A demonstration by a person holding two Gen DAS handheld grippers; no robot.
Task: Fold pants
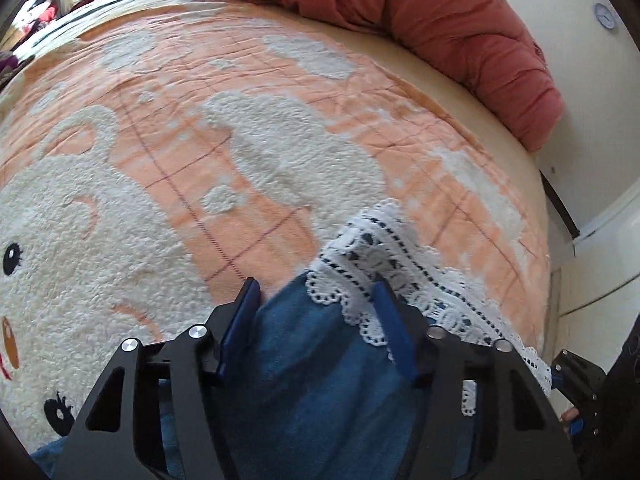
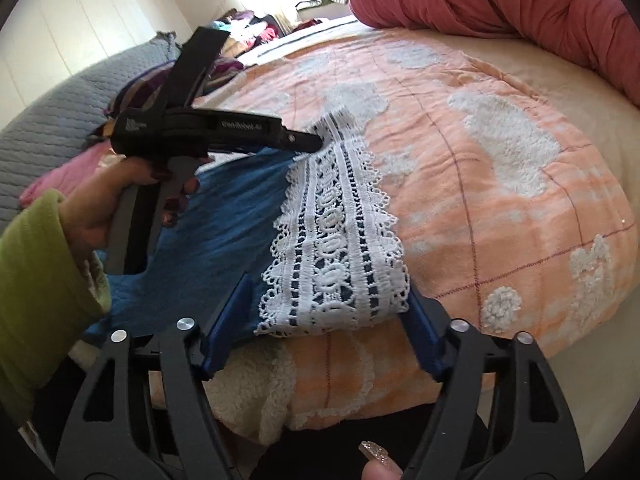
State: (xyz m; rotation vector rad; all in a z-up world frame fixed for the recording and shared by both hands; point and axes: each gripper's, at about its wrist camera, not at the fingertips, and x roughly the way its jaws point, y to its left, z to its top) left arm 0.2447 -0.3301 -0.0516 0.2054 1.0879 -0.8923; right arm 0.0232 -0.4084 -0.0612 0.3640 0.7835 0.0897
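Two handheld grippers meet one pair of blue pants (image 2: 224, 220) spread on a bed, and the white lace hem (image 2: 340, 240) of the pants serves as the marker for everything else.

Far left of the lace hem in the right wrist view, a grey quilt (image 2: 52, 120) lies at the bed's edge. Nearer, a green sleeve (image 2: 36, 280) and a hand (image 2: 100, 200) hold the handle of the left gripper (image 2: 314, 141). Its tips come down at the far left corner of the lace hem, where lace meets denim. From its own camera its jaws stand partly apart, with blue cloth and the lace edge lying between the fingers (image 1: 246, 312); no pinch or bunching shows.

At the near end of the lace hem, the right gripper (image 2: 328, 312) straddles the cloth. Its jaws are spread about as wide as the hem, which lies flat between them and is not visibly squeezed.

Right of the lace hem, the orange and white fleece blanket (image 2: 500, 200) runs on bare. Beyond it, at the far right, a rolled red duvet (image 2: 520, 8) lies along the bed's edge.
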